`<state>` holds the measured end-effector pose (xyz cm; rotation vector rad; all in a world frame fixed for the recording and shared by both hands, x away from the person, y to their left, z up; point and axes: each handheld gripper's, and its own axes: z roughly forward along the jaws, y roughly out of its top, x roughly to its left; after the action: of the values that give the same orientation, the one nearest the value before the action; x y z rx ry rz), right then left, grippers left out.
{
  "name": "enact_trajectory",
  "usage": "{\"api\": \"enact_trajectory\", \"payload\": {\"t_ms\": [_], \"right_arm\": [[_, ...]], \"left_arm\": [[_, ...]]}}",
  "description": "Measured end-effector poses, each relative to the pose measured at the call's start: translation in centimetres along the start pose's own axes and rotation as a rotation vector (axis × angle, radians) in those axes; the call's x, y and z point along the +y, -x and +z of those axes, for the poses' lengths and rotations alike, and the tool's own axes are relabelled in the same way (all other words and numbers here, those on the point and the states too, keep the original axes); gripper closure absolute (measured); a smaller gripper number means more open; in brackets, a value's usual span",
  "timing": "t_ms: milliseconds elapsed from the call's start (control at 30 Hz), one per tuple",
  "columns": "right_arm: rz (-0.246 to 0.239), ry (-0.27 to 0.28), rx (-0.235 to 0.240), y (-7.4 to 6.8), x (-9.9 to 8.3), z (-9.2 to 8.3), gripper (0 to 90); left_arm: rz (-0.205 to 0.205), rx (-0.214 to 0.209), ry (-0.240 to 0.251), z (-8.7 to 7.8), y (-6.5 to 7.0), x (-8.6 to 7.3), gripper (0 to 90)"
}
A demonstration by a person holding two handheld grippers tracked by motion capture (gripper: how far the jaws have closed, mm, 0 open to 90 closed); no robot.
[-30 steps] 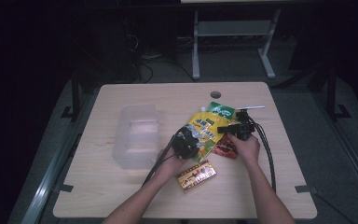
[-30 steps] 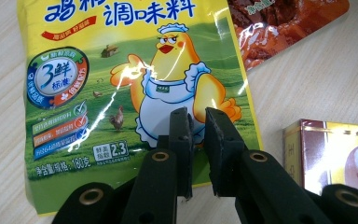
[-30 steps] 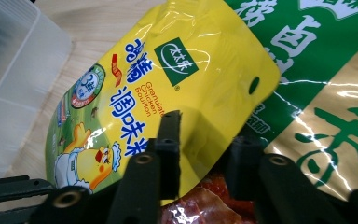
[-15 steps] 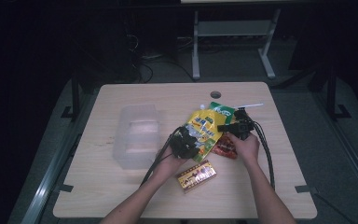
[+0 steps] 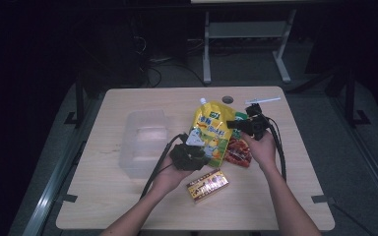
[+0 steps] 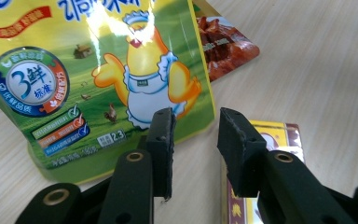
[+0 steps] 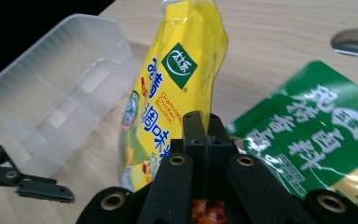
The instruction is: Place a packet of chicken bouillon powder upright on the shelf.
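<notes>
A: Right tongs (image 7: 200, 123) first: pressed together on the right edge of the yellow pouch (image 7: 182, 70), probably to hold it tilted up off the table (image 5: 128, 206) rather than flat.

B: And the left tongs (image 6: 196, 126): partly spread, having just been opening, nothing between the pads. Hovering just off the pouch's lower corner, seemingly letting go so that one grip carries the weight.

A: Pouch itself: mid-table, spout end toward the far side, lower end low near the left tongs.

B: Crowded underneath, though. Red snack packet (image 6: 223, 46) tucked behind the pouch's right edge, green packet (image 7: 307, 121) just right of the closed jaws, small yellow-red carton (image 6: 279, 133) right below the left jaws.

A: Open room to the left: bare wood, then the clear plastic box (image 7: 51, 93), empty, near and apart from the pouch.

B: Likely the landing place. Near wall of the box to clear first; table edges well away.
</notes>
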<state>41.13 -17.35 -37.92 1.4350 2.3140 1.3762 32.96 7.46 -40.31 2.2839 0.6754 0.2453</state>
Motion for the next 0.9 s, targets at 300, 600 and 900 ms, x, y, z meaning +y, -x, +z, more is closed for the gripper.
{"api": "enact_trajectory", "payload": {"t_ms": [300, 600, 900], "right_arm": [[-0.15, 0.015, -0.023, -3.2, 1.0, -1.0, 90.0], [-0.273, 0.055, -0.023, -4.2, -0.3, -3.0, 89.7], [-0.298, 0.074, 0.012, -4.0, -2.1, -4.2, 89.2]], "left_arm": [[0.003, 0.023, 0.017, -0.9, 0.4, -0.5, 60.3], [-0.018, 0.035, 0.03, -0.6, 0.2, -0.8, 49.6], [-0.014, 0.04, 0.018, -0.2, 0.3, -0.7, 47.3]]}}
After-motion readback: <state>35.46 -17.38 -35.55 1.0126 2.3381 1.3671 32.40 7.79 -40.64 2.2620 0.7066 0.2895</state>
